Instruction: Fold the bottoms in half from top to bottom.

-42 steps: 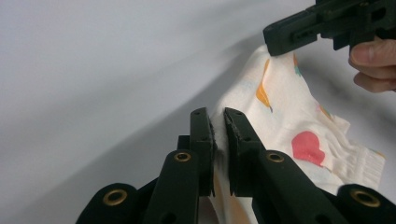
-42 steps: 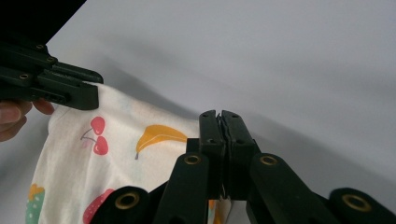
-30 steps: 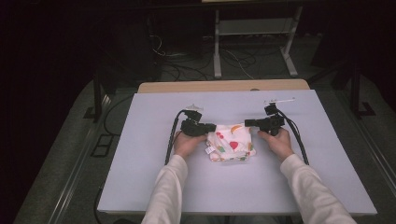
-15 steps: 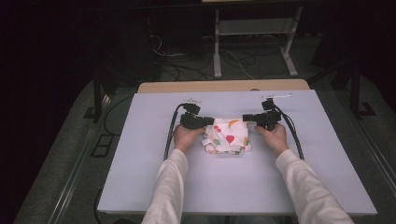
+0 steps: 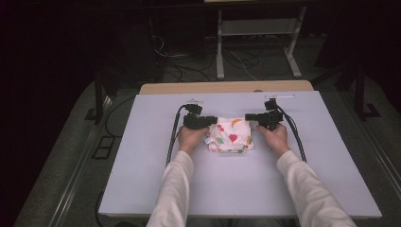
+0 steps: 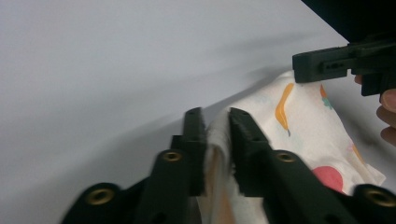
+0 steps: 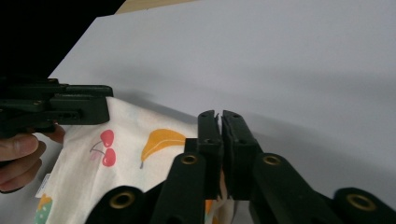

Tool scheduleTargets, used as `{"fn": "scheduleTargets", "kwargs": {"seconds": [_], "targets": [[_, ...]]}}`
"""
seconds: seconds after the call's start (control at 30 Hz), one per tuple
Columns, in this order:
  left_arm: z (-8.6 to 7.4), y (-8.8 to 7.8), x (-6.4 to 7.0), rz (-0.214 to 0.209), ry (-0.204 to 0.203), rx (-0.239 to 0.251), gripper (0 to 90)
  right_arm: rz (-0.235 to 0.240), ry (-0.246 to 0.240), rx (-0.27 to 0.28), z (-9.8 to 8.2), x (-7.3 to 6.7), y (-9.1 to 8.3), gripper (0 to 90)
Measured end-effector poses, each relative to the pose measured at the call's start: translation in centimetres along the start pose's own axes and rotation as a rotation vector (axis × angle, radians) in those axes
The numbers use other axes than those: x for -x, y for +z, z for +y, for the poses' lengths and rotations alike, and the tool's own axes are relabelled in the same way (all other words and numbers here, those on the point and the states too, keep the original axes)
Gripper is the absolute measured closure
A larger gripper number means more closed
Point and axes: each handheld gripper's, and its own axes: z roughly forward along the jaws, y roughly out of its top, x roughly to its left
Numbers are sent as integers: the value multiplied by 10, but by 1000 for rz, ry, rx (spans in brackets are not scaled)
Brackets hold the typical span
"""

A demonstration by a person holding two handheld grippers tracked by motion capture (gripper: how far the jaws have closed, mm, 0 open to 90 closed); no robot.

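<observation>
table [image 5: 142, 189]: pale lavender-grey top, rectangular, with a tan wooden strip [image 5: 227, 87] along its far edge. lying on it, near the middle: one folded white cloth with fruit print [image 5: 231, 136].

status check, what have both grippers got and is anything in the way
Left gripper jaws just easing open, fold of white fruit-print cloth between them. Right gripper pinched on its other edge. Cloth folded, flat on grey table. No obstruction.

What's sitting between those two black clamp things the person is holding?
A folded white fruit-print cloth lies on the table between the left gripper and right gripper, seen from the high view. Each gripper view shows a cloth edge between that gripper's jaws.
</observation>
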Motion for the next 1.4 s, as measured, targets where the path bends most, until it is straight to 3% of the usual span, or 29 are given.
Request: {"fn": "scheduleTargets", "kwargs": {"seconds": [0.07,0.13,0.2,0.47,0.63,0.73,0.8,1.2,1.3,1.4], "targets": [[0,-2,-2,22,-21,0,553,-8,-6,10,0,-1,-1,745],[1,-5,-4,33,-35,-8,492,17,-11,20,-1,-1,-2,664],[1,-9,-6,8,-54,0,457,58,-34,29,-3,-2,-3,605],[3,-18,-2,-13,-26,15,261,105,-103,23,-8,-10,-6,359],[3,-23,-2,-24,-23,0,114,107,-139,22,-6,-14,-12,167],[2,-28,-2,-11,-10,-7,24,104,-143,30,-5,-17,-17,106],[2,-32,-2,-3,7,-8,0,97,-147,35,-4,-19,-21,13],[-14,-62,6,25,62,21,0,76,-193,27,-14,-35,-54,0],[-19,-69,10,12,59,44,0,75,-200,38,-18,-37,-61,0],[-22,-75,14,10,81,42,0,68,-207,44,-21,-41,-68,0]]}}
